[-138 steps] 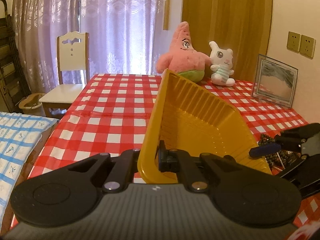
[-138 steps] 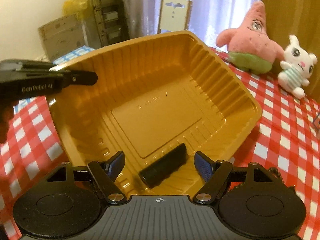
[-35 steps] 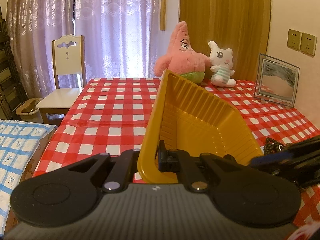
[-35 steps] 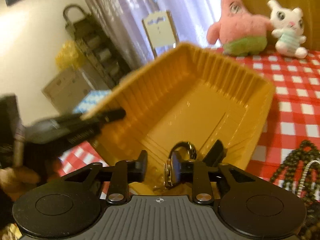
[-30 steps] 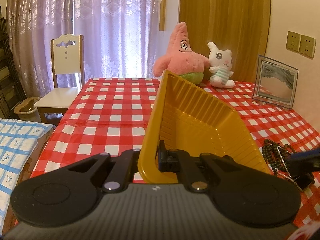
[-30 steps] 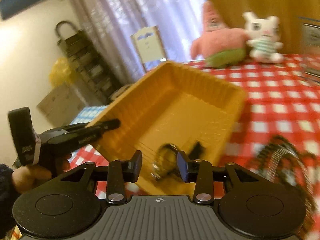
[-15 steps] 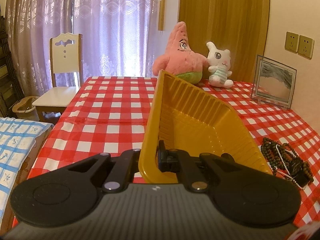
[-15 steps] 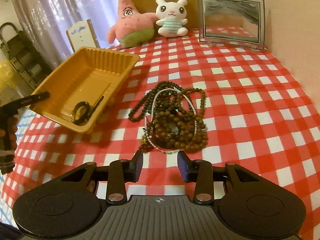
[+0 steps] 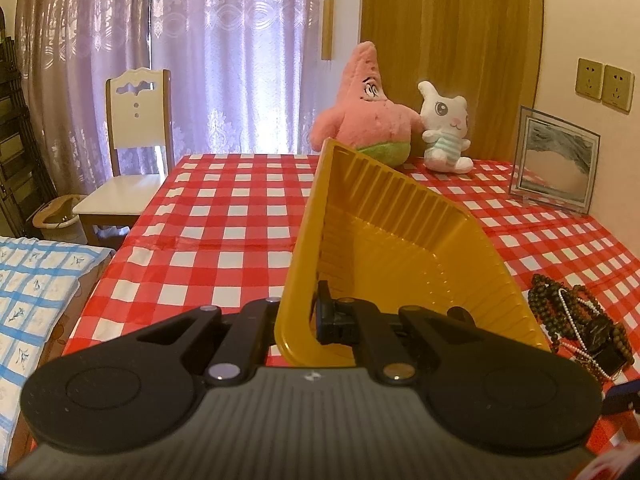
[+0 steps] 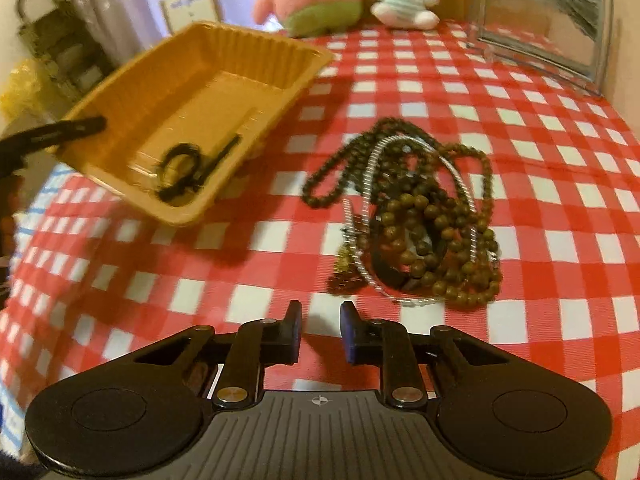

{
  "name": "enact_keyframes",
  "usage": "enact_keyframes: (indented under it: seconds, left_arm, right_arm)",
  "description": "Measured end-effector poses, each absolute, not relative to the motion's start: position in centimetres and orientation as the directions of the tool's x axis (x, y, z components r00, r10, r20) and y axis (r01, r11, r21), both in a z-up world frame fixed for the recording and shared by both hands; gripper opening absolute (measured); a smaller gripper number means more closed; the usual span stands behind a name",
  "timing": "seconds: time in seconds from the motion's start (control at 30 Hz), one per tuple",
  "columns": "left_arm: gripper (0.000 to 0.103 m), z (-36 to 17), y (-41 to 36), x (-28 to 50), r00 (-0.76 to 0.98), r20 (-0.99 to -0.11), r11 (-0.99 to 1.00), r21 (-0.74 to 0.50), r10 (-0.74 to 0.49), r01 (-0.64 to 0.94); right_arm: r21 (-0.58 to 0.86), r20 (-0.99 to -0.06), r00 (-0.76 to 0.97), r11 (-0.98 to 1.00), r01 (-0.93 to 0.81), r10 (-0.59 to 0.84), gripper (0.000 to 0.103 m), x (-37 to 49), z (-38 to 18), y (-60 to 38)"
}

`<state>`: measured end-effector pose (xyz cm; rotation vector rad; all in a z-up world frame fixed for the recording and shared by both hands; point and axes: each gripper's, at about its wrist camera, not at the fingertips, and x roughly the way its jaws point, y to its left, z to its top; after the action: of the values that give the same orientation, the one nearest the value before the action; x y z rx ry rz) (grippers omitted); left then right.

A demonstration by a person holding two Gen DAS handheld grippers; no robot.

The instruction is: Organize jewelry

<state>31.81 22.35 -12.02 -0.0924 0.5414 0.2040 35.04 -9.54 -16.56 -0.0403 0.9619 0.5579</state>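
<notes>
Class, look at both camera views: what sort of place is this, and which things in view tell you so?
Most likely a room in a home. Plush toys sit on a table with a red checked cloth, a wooden chair stands by lace curtains, and what may be a bed's blue checked cover lies beside it.

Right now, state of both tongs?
Left tongs: shut on the yellow tray rim.
Right tongs: open, empty, short of the bead pile.

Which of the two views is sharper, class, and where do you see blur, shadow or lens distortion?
Left wrist view: sharp, backlit by the bright curtained window; the fisheye bows the door edges. Right wrist view: softer, with motion smear on the black item in the yellow tray and on the tablecloth at left; the tray casts a shadow below its lifted edge; the checks curve outwards.
</notes>
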Motion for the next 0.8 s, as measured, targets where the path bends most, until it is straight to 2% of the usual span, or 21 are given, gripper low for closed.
enact_keyframes:
  seconds: [0.27,0.47,0.5,0.53,0.57,0.8]
  left_arm:
    - [0.004,-11.8,22.3,31.7,0.840,-0.516,0.976,-0.033,0.168,-0.216]
    - [0.004,-11.8,22.3,31.7,0.840,-0.516,0.976,-0.033,0.168,-0.216]
    - [0.004,-11.8,22.3,31.7,0.840,-0.515,0.976,-0.033,0.168,-0.215]
    - [0.004,-11.8,22.2,31.7,0.840,-0.515,0.976,-0.033,0.168,-0.215]
    - [0.004,-11.8,22.2,31.7,0.840,-0.516,0.976,-0.032,0.168,-0.215]
    - [0.004,-11.8,22.3,31.6,0.841,-0.514,0.977,-0.032,0.167,-0.213]
  right_arm:
    - [0.236,-0.784,0.463,0.889,-0.393,0.413,0.023,36.5,-16.6,-9.5]
    - [0.182,-0.779,0.499,0.899,-0.399,0.380,0.023,36.3,-16.7,-8.0]
    - [0.170,-0.780,0.502,0.899,-0.403,0.373,0.021,36.3,-16.7,-7.9]
    - [0.158,-0.783,0.502,0.899,-0.408,0.366,0.011,36.2,-16.8,-7.8]
    - [0.162,-0.788,0.491,0.894,-0.417,0.372,0.007,36.2,-16.8,-7.8]
    - [0.213,-0.801,0.397,0.834,-0.509,0.448,0.005,34.5,-16.4,-8.6]
